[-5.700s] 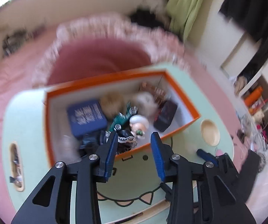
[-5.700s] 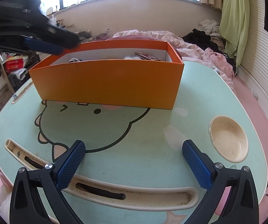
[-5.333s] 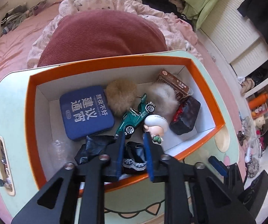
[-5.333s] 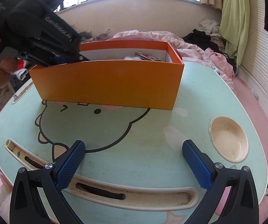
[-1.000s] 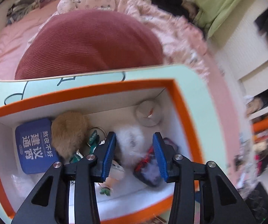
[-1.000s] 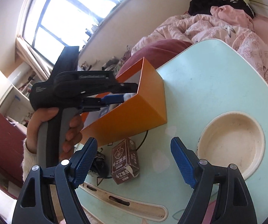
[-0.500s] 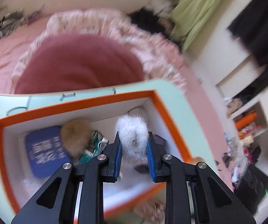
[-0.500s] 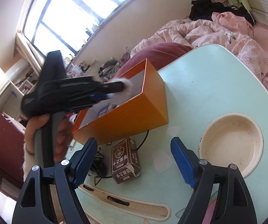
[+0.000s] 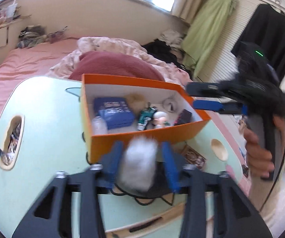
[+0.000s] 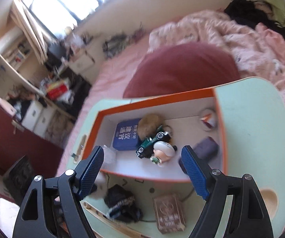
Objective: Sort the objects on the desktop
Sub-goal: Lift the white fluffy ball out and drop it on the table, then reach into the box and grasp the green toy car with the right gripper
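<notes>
An orange box [image 9: 94, 145] stands on the mint table [image 9: 43, 130]. It holds a blue case [image 9: 113, 112], a tan pom-pom [image 9: 135, 98], a green toy car [image 9: 145, 117], a doll head [image 9: 161, 119] and a dark pouch [image 9: 183, 116]. My left gripper [image 9: 141, 164] has its jaws apart around a white fluffy ball [image 9: 139, 166], in front of the box. My right gripper [image 10: 142, 170] is open and empty above the box [image 10: 158, 175]; the car [image 10: 152, 140] and doll head [image 10: 163, 152] lie between its fingers.
On the table in front of the box lie a brown carton [image 10: 170, 212] and a black cloth item [image 10: 122, 204]. A round cup recess [image 9: 218, 151] is at the right, a slot with clutter [image 9: 12, 140] at the left. A bed with a maroon cushion [image 10: 182, 67] lies behind.
My left gripper lifted the white fluffy ball out of the box, pulled back in front of it, and its jaws have opened. My right gripper swung over the box.
</notes>
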`<state>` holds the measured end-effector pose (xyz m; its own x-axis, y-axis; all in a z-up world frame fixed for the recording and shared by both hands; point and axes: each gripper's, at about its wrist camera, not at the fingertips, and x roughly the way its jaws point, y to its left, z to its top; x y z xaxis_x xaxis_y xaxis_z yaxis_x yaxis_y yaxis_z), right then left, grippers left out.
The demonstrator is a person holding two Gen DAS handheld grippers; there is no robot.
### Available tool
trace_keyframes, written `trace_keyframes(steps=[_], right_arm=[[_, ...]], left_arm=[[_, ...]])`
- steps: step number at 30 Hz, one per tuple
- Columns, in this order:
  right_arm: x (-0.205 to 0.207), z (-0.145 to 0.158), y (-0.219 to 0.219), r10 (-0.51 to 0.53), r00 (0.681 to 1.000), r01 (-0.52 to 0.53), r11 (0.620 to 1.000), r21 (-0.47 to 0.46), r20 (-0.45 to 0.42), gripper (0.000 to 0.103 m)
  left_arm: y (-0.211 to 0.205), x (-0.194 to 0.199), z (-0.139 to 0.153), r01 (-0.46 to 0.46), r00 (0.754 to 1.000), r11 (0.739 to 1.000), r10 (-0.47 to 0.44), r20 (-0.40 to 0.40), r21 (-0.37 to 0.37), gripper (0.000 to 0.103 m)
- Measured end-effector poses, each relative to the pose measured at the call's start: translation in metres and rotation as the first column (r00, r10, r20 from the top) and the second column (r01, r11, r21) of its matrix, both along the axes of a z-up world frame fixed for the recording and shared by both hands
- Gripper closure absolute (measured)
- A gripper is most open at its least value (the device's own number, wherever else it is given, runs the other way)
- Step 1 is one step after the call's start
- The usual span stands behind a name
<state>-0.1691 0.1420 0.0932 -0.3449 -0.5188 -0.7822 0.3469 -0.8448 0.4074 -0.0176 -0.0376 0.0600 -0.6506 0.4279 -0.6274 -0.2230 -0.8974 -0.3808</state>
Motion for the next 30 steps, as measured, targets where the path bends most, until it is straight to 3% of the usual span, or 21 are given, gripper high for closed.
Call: trace_keyframes(steps=[3, 4, 5, 7, 10, 12, 13, 15, 19, 22, 23, 26, 30], right_arm=[[-0.024, -0.018, -0.027, -0.023, 1.000, 0.021, 0.978, 0.207, 0.006, 0.027], [-0.030, -0.024, -0.035, -0.016, 1.000, 0.013, 0.965, 0.263, 0.009, 0.037], [-0.033, -0.030, -0.040, -0.001, 1.000, -0.003, 0.955, 0.297, 0.015, 0.055], [-0.036, -0.040, -0.041, 0.023, 0.999, -0.030, 0.950, 0.310, 0.027, 0.068], [-0.037, -0.044, -0.033, 0.023, 0.997, -0.043, 0.960, 0.276, 0.075, 0.067], [-0.036, -0.047, -0.037, 0.056, 0.991, -0.087, 0.960, 0.267, 0.121, 0.059], [-0.035, -0.048, -0.039, 0.064, 0.991, -0.096, 0.953, 0.286, 0.119, 0.052], [-0.035, -0.049, -0.041, 0.067, 0.992, -0.097, 0.949, 0.301, 0.106, 0.048], [-0.042, -0.051, -0.039, 0.081, 0.987, -0.116, 0.958, 0.263, 0.137, 0.047], [-0.044, -0.046, -0.034, 0.081, 0.983, -0.119, 0.963, 0.240, 0.164, 0.063], [-0.042, -0.043, -0.032, 0.083, 0.984, -0.121, 0.961, 0.248, 0.157, 0.063], [-0.029, -0.028, -0.036, 0.129, 0.986, -0.155, 0.941, 0.301, 0.103, 0.062], [-0.021, -0.039, -0.054, 0.195, 0.971, -0.233, 0.889, 0.393, 0.135, 0.059]], left_arm=[[-0.008, 0.000, -0.008, -0.005, 1.000, 0.999, 0.005, 0.013, 0.035, 0.042], [-0.010, 0.001, -0.009, -0.007, 1.000, 0.999, 0.007, 0.013, 0.045, 0.042], [-0.014, 0.002, -0.008, -0.016, 1.000, 0.999, 0.016, 0.008, 0.052, 0.042], [-0.018, 0.007, -0.003, -0.038, 0.999, 0.997, 0.038, -0.010, 0.066, 0.042], [-0.027, 0.010, 0.003, -0.059, 0.998, 0.994, 0.062, -0.029, 0.094, 0.042], [-0.029, 0.013, 0.006, -0.062, 0.997, 0.992, 0.067, -0.039, 0.113, 0.041], [-0.029, 0.014, 0.008, -0.063, 0.997, 0.991, 0.069, -0.044, 0.122, 0.041], [-0.029, 0.013, 0.008, -0.055, 0.997, 0.991, 0.061, -0.045, 0.123, 0.041], [-0.021, 0.014, 0.009, -0.034, 0.998, 0.993, 0.039, -0.045, 0.110, 0.041], [-0.019, 0.013, 0.008, -0.022, 0.999, 0.994, 0.026, -0.041, 0.108, 0.041], [-0.018, 0.014, 0.007, -0.023, 0.999, 0.994, 0.027, -0.040, 0.107, 0.041], [-0.021, 0.014, 0.006, -0.025, 0.999, 0.992, 0.029, -0.033, 0.123, 0.041], [-0.021, 0.013, 0.005, -0.018, 0.999, 0.990, 0.021, -0.024, 0.139, 0.041]])
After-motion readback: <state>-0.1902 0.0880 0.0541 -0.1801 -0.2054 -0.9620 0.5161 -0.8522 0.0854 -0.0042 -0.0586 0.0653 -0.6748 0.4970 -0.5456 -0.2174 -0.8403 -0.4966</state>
